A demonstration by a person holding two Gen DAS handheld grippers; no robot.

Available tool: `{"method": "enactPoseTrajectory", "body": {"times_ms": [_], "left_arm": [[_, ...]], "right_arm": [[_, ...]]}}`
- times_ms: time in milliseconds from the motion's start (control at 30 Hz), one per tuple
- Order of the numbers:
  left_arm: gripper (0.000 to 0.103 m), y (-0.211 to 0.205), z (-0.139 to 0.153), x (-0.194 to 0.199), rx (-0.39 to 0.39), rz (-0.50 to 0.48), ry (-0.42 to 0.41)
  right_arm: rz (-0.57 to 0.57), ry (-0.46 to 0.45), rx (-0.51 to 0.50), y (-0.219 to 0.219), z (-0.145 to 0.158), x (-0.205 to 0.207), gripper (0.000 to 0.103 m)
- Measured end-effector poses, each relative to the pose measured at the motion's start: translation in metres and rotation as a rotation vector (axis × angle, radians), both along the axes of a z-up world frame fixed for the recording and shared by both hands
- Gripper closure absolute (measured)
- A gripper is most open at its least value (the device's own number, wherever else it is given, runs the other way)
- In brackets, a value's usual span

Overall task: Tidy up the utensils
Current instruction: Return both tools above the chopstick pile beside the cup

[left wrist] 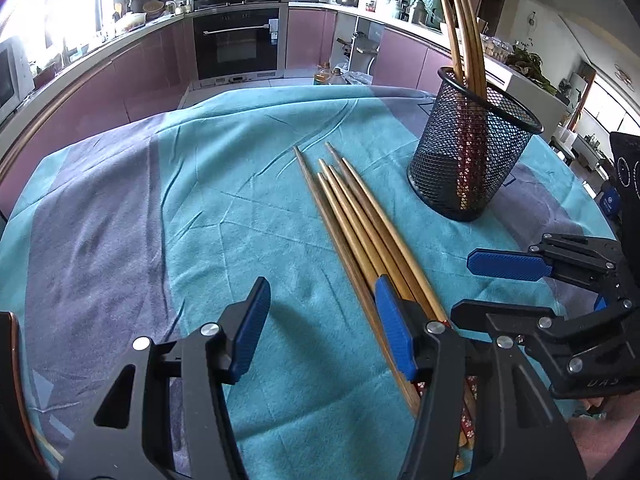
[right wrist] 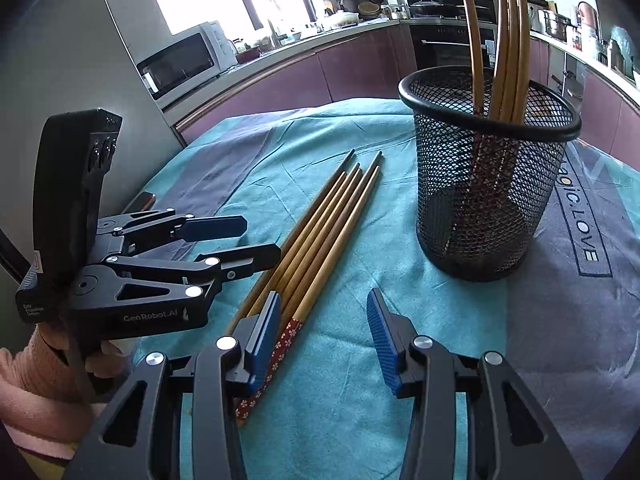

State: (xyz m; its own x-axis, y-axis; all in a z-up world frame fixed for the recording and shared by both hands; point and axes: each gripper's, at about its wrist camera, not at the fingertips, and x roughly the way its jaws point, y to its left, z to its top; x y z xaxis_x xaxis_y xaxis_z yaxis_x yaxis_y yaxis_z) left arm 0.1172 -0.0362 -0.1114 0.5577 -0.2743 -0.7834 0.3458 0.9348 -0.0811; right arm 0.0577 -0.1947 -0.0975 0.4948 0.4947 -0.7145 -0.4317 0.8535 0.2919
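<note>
Several wooden chopsticks (left wrist: pixel 360 216) lie side by side on the teal cloth; they also show in the right wrist view (right wrist: pixel 320 228). A black mesh cup (left wrist: pixel 474 148) stands upright behind them with several chopsticks in it; it shows in the right wrist view too (right wrist: pixel 488 176). My left gripper (left wrist: pixel 320 330) is open and empty, its right finger (left wrist: pixel 394 332) over the chopstick handles. My right gripper (right wrist: pixel 324 340) is open and empty, its left finger (right wrist: pixel 262 344) over the handles. Each gripper shows in the other's view, left (right wrist: pixel 248 242) and right (left wrist: pixel 466 284).
The teal and grey cloth (left wrist: pixel 224 216) covers a round table. Kitchen counters, an oven (left wrist: pixel 236 42) and a microwave (right wrist: pixel 180 64) stand beyond the table's far edge. A person's hand in a pink sleeve (right wrist: pixel 24 380) holds the left gripper.
</note>
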Motion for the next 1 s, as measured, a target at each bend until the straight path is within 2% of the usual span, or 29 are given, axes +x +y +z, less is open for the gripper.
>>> {"method": "enactPoseTrajectory", "body": {"times_ms": [633, 1000], "left_arm": [[0.054, -0.004, -0.003, 0.011, 0.002, 0.012, 0.004], [0.061, -0.001, -0.004, 0.009, -0.007, 0.016, 0.007]], "right_arm": [[-0.013, -0.023, -0.042, 0.015, -0.005, 0.006, 0.061], [-0.027, -0.018, -0.077, 0.012, -0.007, 0.005, 0.069]]}}
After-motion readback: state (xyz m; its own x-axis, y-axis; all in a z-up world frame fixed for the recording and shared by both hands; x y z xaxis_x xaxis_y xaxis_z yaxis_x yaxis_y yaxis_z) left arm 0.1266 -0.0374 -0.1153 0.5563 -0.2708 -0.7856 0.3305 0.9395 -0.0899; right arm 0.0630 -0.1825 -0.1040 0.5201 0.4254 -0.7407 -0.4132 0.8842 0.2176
